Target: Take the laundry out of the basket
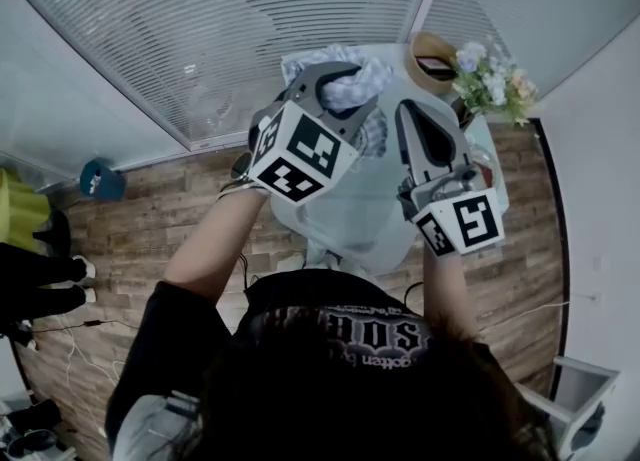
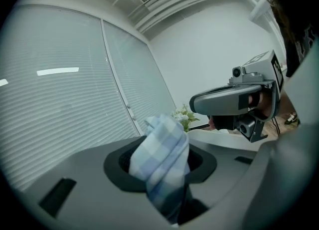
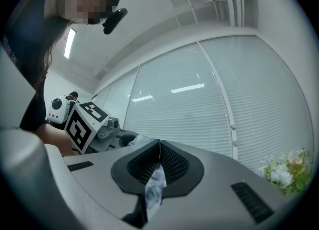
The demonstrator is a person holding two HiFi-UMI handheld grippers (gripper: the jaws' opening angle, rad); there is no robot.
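A blue and white checked cloth (image 1: 352, 79) is held up over the round white table (image 1: 345, 224). My left gripper (image 1: 335, 89) is shut on it, and a thick fold of the cloth (image 2: 162, 159) bulges up between the pads. My right gripper (image 1: 408, 114) stands close to the right of the left one, jaws pointing away from me. Its pads (image 3: 172, 161) meet at the tip and pinch a thin pale blue strip of cloth (image 3: 153, 186). Part of the cloth (image 1: 375, 134) hangs between the two grippers. A tan woven basket (image 1: 428, 57) sits at the table's far edge.
A bunch of white and pink flowers (image 1: 495, 81) stands at the table's far right, beside the basket. Glass walls with blinds (image 1: 230, 39) close in behind the table. The floor is wood planks (image 1: 140, 239), with a blue object (image 1: 100, 181) at the left.
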